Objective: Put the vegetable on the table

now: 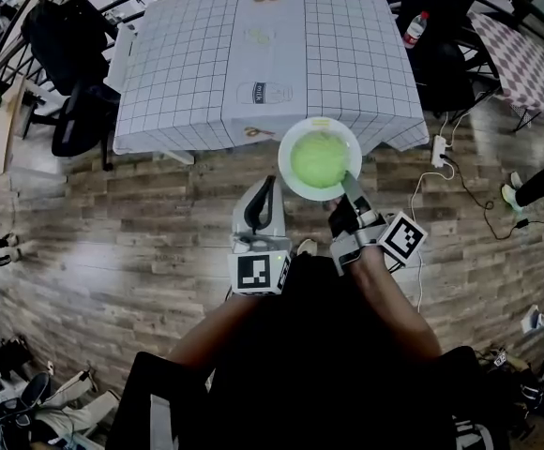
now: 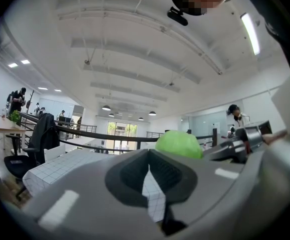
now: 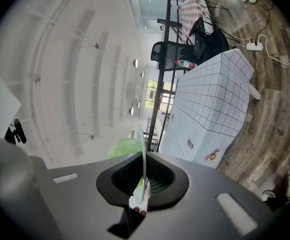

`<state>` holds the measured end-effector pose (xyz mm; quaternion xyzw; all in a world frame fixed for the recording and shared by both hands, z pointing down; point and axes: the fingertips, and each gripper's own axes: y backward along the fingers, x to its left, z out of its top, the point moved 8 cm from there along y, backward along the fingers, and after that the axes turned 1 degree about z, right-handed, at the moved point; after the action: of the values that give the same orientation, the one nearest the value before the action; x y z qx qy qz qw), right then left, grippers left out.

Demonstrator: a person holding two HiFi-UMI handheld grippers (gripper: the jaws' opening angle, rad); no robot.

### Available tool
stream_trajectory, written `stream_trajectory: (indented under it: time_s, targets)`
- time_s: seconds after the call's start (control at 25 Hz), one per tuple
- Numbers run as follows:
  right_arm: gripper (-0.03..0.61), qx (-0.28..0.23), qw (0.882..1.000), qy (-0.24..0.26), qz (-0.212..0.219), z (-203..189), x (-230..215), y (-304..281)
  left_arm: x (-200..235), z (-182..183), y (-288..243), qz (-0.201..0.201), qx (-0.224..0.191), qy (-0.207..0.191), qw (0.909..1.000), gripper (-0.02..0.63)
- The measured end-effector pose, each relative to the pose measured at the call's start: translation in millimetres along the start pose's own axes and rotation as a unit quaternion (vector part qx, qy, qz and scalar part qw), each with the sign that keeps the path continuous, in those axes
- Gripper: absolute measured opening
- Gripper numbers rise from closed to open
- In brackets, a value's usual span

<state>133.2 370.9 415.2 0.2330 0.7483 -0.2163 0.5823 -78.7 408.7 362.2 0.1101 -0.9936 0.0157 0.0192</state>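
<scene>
Green, round and probably light, the vegetable [image 1: 319, 158] lies loose on a plate [image 1: 289, 173] short of the desk [image 1: 206, 73], apt to roll; the right gripper [image 1: 351, 186] pinches the rim in its fingers, while the left gripper [image 1: 265, 195] has its fingers pressed together.

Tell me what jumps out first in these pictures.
A bright green vegetable sits on a white plate, held up at the near edge of the table with the checked cloth. The right gripper has its jaws clamped on the plate's rim; the left gripper, beside it, holds nothing.
</scene>
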Motion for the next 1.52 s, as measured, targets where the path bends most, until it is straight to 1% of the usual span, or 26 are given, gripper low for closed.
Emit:
stream_trajectory:
  time_s: [0.12, 0.24, 0.44, 0.6, 0.8, 0.96, 1.12, 1.28, 1.4, 1.52]
  targets:
    - [0.008, 0.005, 1.0, 0.006, -0.002, 4.1, -3.6, 3.7, -4.3, 1.3, 0.0, 0.008, -0.003, -0.003, 1.0, 0.008]
    - [0.008, 0.006, 1.0, 0.0, -0.003, 6.6, -7.4, 5.5, -4.3, -0.2, -1.9, 0.02, -0.006, -0.004, 0.9998, 0.008]
    - [0.008, 0.002, 1.0, 0.003, -0.01, 25.1, -9.4, -7.8, 6.9, 3.0, -28.2, 0.03, -0.004, -0.003, 0.9995, 0.008]
    - [0.008, -0.005, 1.0, -0.005, -0.019, 28.4, -16.5, -9.4, 11.7, -3.7, -38.6, 0.03, 0.002, 0.001, 0.9995, 0.008]
    - [0.008, -0.016, 1.0, -0.001, -0.025, 49.8, -19.4, -35.4, 20.3, -6.3, -77.5, 0.015, 0.007, 0.006, 0.9998, 0.008]
    - [0.008, -0.022, 0.999, -0.001, -0.029, 70.9, -14.3, -64.5, 28.8, 1.4, -116.0, 0.001, 0.01, 0.009, 0.9999, 0.008]
    - [0.006, -0.036, 0.999, -0.009, -0.024, 84.0, -16.9, -96.7, 36.5, 5.9, -153.5, -0.032, 0.002, -0.009, 0.9995, 0.008]
    - [0.008, -0.042, 0.999, -0.009, -0.026, 94.4, -16.5, -134.2, 53.9, 9.8, -187.8, -0.044, 0.013, 0.005, 0.9989, 0.008]
    - [0.008, -0.044, 0.998, -0.014, -0.03, 99.7, -15.0, -160.3, 72.4, 15.0, -210.5, -0.049, 0.007, 0.003, 0.9988, 0.008]
    - [0.006, -0.047, 0.998, -0.013, -0.034, 103.9, -12.3, -186.7, 91.5, 18.5, -230.7, -0.052, 0.015, 0.008, 0.9985, 0.008]
